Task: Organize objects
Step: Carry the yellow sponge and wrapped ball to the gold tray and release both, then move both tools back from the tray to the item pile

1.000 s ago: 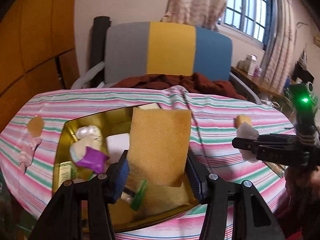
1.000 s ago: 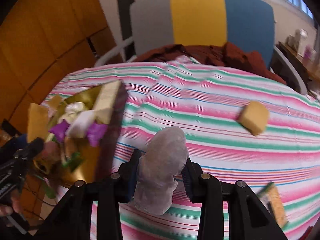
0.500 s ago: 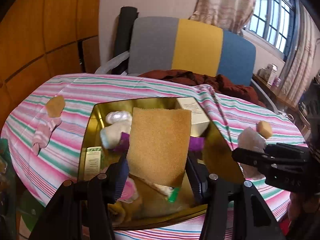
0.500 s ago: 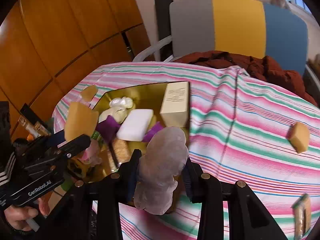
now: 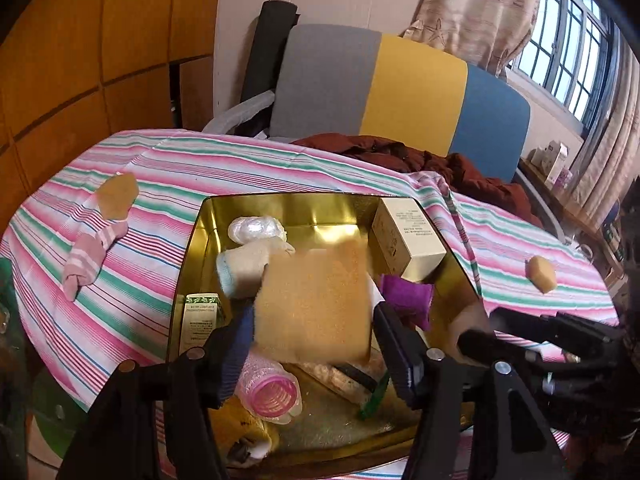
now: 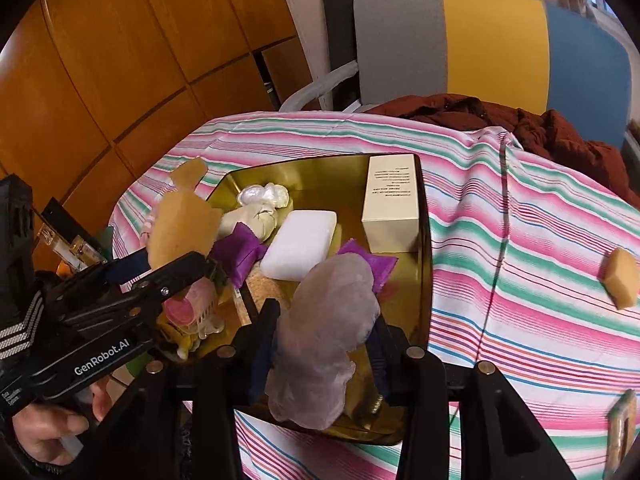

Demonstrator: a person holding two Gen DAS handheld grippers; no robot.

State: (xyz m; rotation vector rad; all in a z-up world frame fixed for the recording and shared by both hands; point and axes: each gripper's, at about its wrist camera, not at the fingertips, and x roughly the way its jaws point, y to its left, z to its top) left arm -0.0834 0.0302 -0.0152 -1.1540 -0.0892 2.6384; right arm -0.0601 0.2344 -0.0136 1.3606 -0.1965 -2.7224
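Note:
A gold tin [image 5: 192, 248] [image 6: 426, 280] sits on the striped tablecloth with several small items in it. My left gripper [image 5: 314, 320] hangs over its near half, jaws opening, with a tan sponge [image 5: 316, 304] [image 6: 176, 228] blurred and loose between the pads. My right gripper [image 6: 322, 320] is over the tin's near right corner, jaws opening too. A pale grey-pink fuzzy lump [image 6: 324, 332] stands tilted between its fingers, and the pads no longer squeeze it. In the left wrist view the right gripper [image 5: 480, 328] comes in from the right.
In the tin lie a cream box [image 5: 408, 240], a white bar [image 6: 300, 244], purple pouches and a pink hair roller [image 5: 272, 392]. On the cloth are a pink striped sock [image 5: 92, 252], sponge pieces [image 5: 118, 196] [image 6: 620, 278] and a packet [image 6: 620, 424]. A chair with a brown garment stands behind.
Both grippers have moved left over the gold tin with their loads. Both pairs of jaws have widened; the sponge has gone blurred and the fuzzy lump now leans.

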